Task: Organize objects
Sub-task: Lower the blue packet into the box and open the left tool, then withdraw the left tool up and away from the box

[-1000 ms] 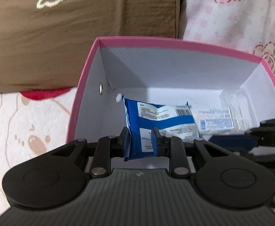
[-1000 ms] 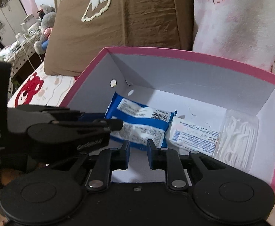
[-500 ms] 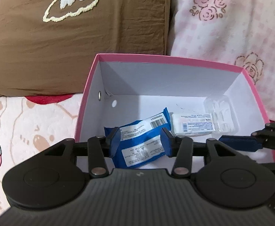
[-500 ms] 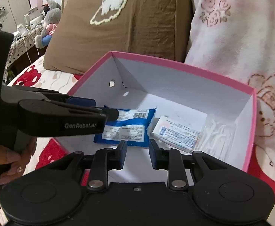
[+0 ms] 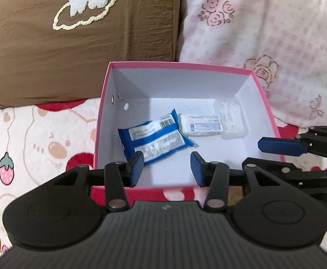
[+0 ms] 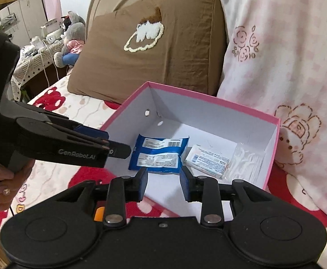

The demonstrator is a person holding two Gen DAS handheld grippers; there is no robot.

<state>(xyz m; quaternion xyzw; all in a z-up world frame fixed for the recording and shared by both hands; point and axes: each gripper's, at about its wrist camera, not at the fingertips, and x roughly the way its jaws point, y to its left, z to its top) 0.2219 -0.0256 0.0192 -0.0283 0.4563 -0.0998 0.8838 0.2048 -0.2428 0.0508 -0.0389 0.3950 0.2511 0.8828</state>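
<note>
Count, one of each unless noted. One pink box (image 5: pixel 263 103), open, white inside, standing on the bed sheet (image 5: pixel 40 139). In it, three items on the floor: one blue packet (image 5: pixel 154 140), one white packet (image 5: pixel 200 125) and one clear case (image 5: pixel 231 120) of white picks. The blue packet lies flat toward the box's left wall; the white packet is just beside it on the right, and the clear case touches the white packet's far end, against the right wall. Behind the box: one brown pillow (image 5: pixel 80 38) with a stitched cloud, one pink quilt (image 5: pixel 264 33) with roses. Seen from my right camera, one grey plush toy (image 6: pixel 72 38) on a side table at the back.

Grippers: two. My left gripper (image 5: pixel 166 168) has its pads spread, nothing between them. My right gripper (image 6: pixel 163 185) is opening, its pads apart with nothing between them.

Changes: a second ago my left gripper pinched the blue packet upright inside the box; now the packet lies released on the floor. My right pads were pressed together then. Both grippers have pulled up and back, and the box looks smaller in both views.

Position: the blue packet lies below and just ahead of my left pads, nearer the left one, not touching. From the right camera it lies just beyond my right pads, with my left gripper reaching over the box's left wall.
</note>
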